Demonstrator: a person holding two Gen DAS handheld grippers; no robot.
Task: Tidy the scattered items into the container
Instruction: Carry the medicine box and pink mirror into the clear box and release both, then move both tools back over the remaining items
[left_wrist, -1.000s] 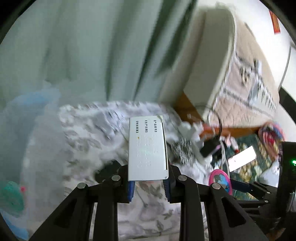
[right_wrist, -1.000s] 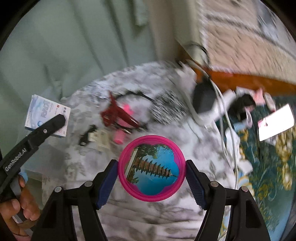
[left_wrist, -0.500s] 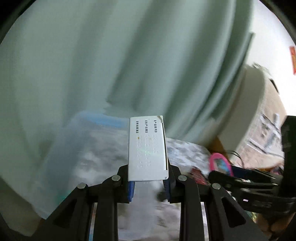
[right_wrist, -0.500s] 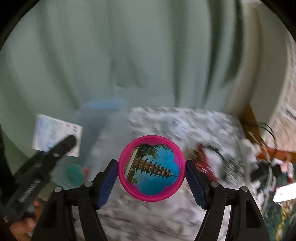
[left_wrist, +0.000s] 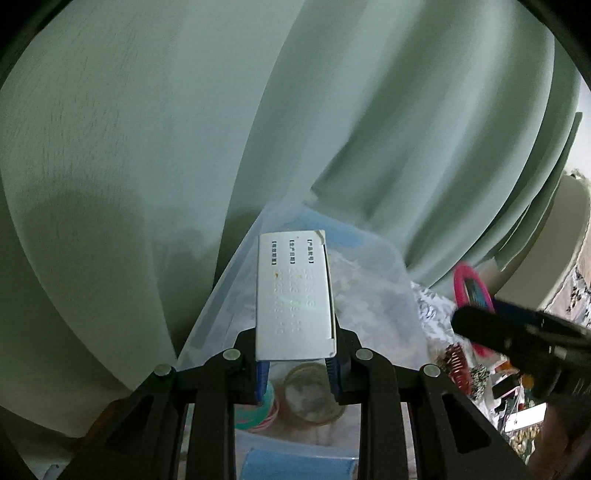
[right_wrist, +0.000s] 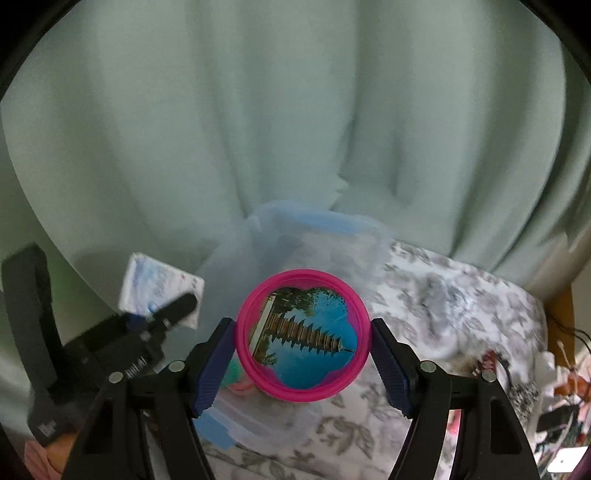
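Note:
My left gripper (left_wrist: 297, 373) is shut on a flat white box with printed text (left_wrist: 293, 295), held just above a clear plastic container with blue clips (left_wrist: 369, 242). In the right wrist view that same white box (right_wrist: 155, 284) hangs at the left, over the container's (right_wrist: 314, 219) left side. My right gripper (right_wrist: 303, 352) is shut on a round pink-rimmed disc with a pagoda picture (right_wrist: 303, 336), its blue pads pressed on both sides of the rim, near the container's front edge. From the left wrist view the pink disc (left_wrist: 471, 284) shows at the right.
A pale green curtain (right_wrist: 295, 110) hangs right behind the container. Inside it lie a teal and pink roll (left_wrist: 258, 410) and a round lidded jar (left_wrist: 310, 395). On the floral cloth (right_wrist: 461, 295) to the right lie a red hair claw (left_wrist: 456, 365) and other small clutter.
Both grippers have swung left, away from the cluttered cloth and toward the clear container by the curtain. Each has kept its hold, the left on the box and the right on the disc.

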